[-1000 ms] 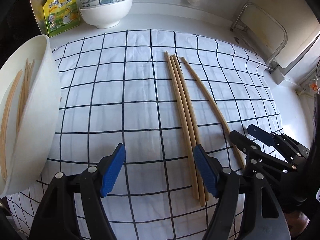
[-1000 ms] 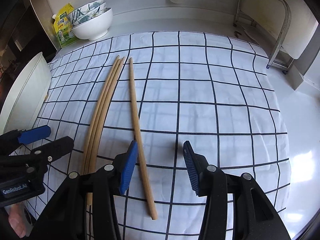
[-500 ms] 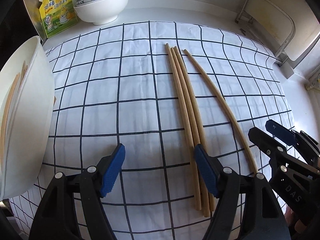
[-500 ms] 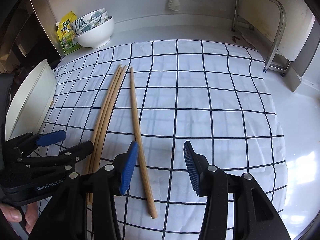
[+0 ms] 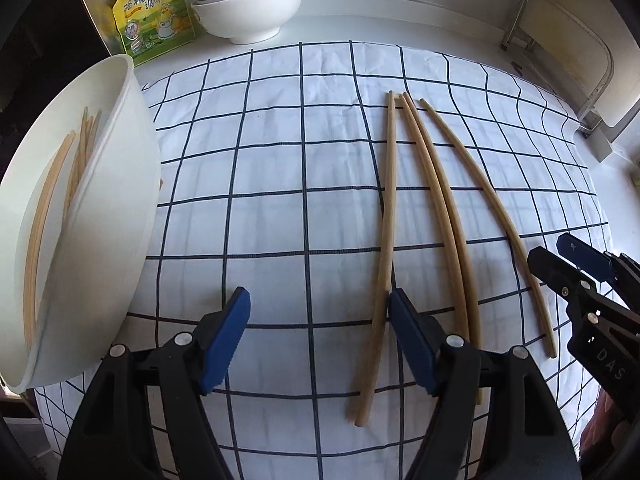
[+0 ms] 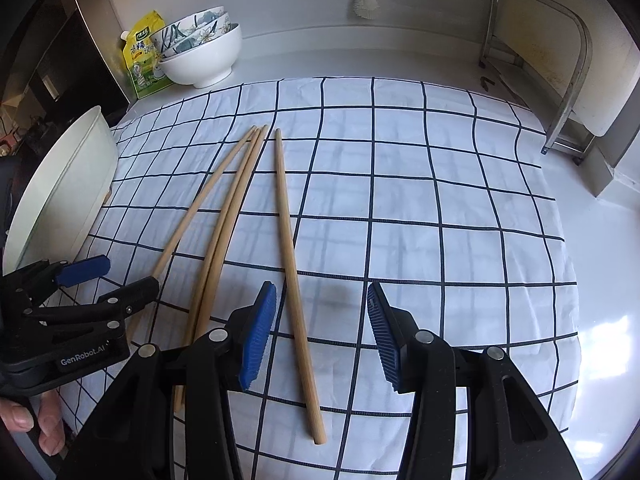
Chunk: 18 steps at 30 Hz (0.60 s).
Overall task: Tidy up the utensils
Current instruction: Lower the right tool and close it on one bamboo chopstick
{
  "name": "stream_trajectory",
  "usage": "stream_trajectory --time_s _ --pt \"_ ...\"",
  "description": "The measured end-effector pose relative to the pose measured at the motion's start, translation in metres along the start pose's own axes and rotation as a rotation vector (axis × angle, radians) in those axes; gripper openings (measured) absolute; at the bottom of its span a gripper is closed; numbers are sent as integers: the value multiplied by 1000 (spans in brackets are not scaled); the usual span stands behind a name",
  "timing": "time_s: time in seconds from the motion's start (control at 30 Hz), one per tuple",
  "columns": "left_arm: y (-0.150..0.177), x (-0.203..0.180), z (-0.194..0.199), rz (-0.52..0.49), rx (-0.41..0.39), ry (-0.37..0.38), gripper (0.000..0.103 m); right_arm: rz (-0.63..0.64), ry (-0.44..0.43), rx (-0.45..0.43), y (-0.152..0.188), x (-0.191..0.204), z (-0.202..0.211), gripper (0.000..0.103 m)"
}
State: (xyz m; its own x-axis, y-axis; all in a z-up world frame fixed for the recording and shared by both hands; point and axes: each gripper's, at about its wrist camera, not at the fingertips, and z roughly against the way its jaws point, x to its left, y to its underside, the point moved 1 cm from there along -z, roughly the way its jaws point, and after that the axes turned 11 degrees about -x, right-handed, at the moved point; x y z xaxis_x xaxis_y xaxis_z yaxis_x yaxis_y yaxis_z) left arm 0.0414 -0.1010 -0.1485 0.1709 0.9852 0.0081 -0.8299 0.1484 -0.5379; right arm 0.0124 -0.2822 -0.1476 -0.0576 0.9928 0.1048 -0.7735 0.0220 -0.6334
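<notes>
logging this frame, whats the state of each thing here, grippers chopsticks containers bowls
left gripper: open, leftmost chopstick between its fingers
right gripper: open, over rightmost chopstick
four chopsticks: flat on checked cloth
white container: tipped, chopsticks inside
stacked bowls: upright
yellow pouch: standing

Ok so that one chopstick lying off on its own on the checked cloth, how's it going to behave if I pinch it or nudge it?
The lone chopstick looks like a thin, round wooden stick, so it is probably stiff and light. Being round, it may roll sideways if nudged, though the checked cloth should damp that. Pinched near its close end by the open right gripper, the long far end may droop or swing.
</notes>
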Motion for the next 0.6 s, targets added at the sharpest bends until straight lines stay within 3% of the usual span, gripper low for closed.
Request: stream_trajectory --time_s 0.43,0.6 --pt "-24 -16 -12 -44 -56 -13 72 61 22 19 -1 9 -15 45" --pt "-21 -12 -18 -45 -40 -6 75 75 30 11 0 11 -17 45"
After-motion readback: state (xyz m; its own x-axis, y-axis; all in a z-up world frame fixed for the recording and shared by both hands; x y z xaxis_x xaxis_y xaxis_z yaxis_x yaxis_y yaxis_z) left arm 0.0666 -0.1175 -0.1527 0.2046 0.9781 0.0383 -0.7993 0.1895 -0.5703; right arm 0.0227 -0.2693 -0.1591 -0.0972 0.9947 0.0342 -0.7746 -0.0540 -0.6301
